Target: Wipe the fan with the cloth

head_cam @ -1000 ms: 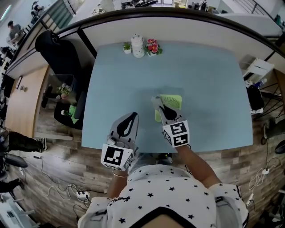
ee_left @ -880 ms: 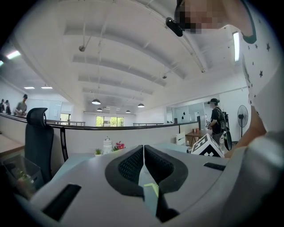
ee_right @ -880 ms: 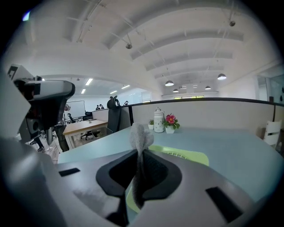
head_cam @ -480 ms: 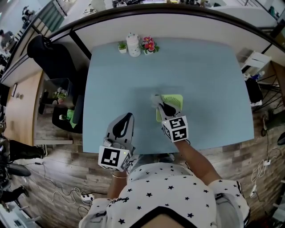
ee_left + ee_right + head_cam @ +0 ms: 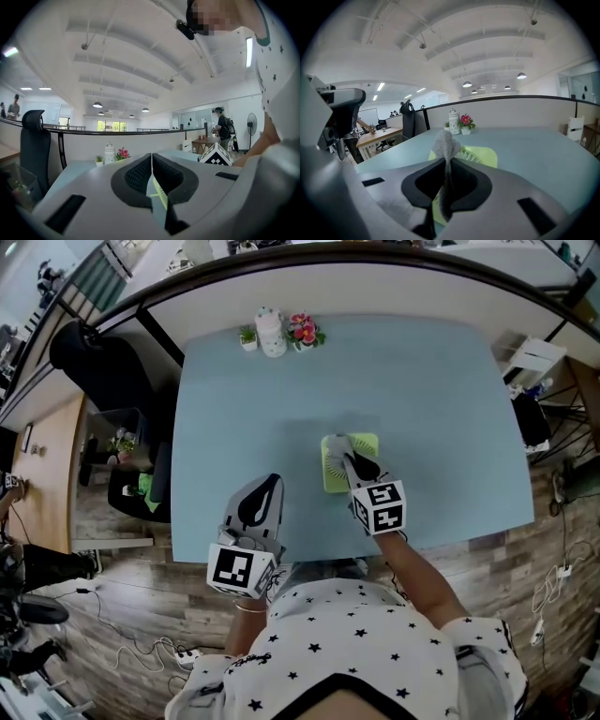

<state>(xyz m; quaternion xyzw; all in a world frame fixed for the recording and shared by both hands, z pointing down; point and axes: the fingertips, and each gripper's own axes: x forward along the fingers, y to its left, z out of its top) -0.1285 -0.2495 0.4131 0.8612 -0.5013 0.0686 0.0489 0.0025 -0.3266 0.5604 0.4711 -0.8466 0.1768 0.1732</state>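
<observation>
Step in hand: wiping. I hold the cloth (image 5: 446, 142) over the face of the green fan (image 5: 366, 446), and judging by how things lie, the stroke is under way rather than finished.

Right gripper (image 5: 348, 461): my jaws are pinched tight on the grey cloth. A bunched tuft stands up past the tips, and the rest hangs down between the pads.

Left gripper (image 5: 265, 495): my jaws are pressed together with nothing between them. It is parked near the front edge of the table (image 5: 431, 381), well apart from the fan.

Where the fan is: lying flat on the blue table toward my right side, directly under and ahead of my right jaws, grille facing up.

Contact: the cloth seems to touch the grille, but the head view is too small to tell for sure.

Next move calls for: dragging the cloth across the rest of the grille with light downward pressure. My idle left gripper may need to steady the fan's edge, since a light fan could slide.

Change from a second ago: the cloth tip was at the fan's left edge then and now sits over its face. The left gripper has barely shifted. The head camera has also moved, so part of that change may be only apparent.
</observation>
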